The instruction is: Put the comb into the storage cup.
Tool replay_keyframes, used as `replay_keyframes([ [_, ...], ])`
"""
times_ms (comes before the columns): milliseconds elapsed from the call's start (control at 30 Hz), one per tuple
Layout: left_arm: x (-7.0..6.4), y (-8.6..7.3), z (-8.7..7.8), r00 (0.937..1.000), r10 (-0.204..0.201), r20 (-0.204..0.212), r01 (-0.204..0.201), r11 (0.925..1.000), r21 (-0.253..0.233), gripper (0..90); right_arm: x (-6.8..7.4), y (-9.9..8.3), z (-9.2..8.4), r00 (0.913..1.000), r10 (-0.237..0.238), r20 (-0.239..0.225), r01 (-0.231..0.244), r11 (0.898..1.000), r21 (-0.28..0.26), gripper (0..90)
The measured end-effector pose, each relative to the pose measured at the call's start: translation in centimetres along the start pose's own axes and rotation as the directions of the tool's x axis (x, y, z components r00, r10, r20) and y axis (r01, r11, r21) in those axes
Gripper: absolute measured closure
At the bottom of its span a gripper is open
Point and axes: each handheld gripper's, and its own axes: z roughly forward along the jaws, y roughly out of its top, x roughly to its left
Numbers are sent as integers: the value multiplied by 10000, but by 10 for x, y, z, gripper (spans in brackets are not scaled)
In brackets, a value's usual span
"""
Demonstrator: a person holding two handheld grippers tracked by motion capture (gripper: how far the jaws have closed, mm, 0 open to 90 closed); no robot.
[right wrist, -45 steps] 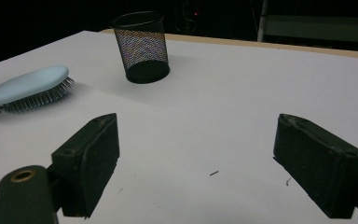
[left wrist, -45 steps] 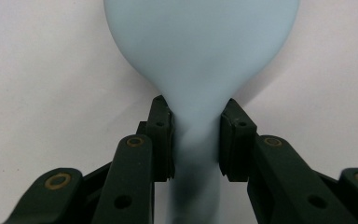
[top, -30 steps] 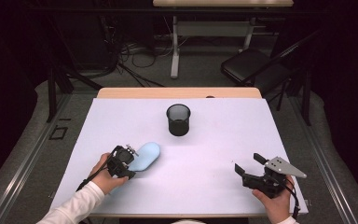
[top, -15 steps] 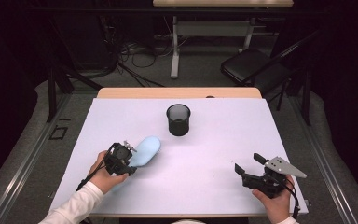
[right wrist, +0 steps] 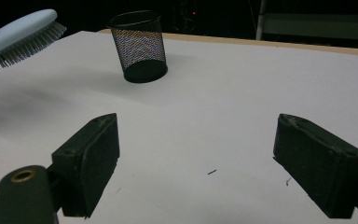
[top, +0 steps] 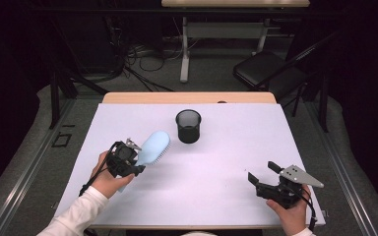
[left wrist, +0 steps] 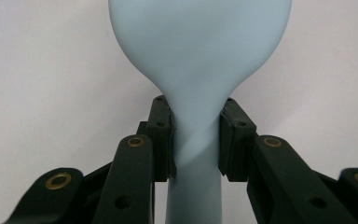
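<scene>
This looks like a lab. A white table (top: 187, 196) stands in a dark room. Cables (top: 142, 56) lie on the floor behind it.

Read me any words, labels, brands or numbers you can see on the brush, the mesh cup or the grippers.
None: no text shows on the blue hairbrush, the black mesh cup, the left gripper, the right gripper or the white table.

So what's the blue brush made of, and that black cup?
The brush looks like smooth matte plastic: its pale blue back is even and seamless, with whitish bristles, probably plastic too. The black cup looks like wire mesh, likely metal, since the table shows through its tiny holes. The left claw grips the brush's handle.
</scene>
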Motion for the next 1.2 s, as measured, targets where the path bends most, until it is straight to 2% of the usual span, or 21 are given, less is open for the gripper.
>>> replay_keyframes([
  [267, -2, 6, -6, 9999, 112, 103, -106, 9980, -616, 701, -1, 0, 0, 10000, 0, 52, 0, 10000, -35, 140],
  [467, -2, 11, -9, 9996, -31, 286, 65, 9928, -1198, 701, -1, 0, 0, 9999, 89, 79, -89, 10000, -4, 140],
  [567, -4, 16, -14, 9989, -109, 449, 180, 9868, -1607, 701, -1, 0, 0, 10000, -23, 64, 23, 10000, 92, 140],
  [700, -9, 22, -15, 9989, -51, 457, 138, 9813, -1920, 702, -1, 0, 0, 10000, 37, 83, -37, 10000, -2, 140],
  [900, -15, 29, -15, 9983, 58, 581, 72, 9750, -2219, 701, -2, 0, 0, 10000, 14, 73, -14, 10000, 0, 140],
  [1200, -24, 37, -14, 9972, 83, 744, 131, 9589, -2833, 701, -2, -1, 0, 10000, -18, 66, 18, 10000, 17, 140],
])
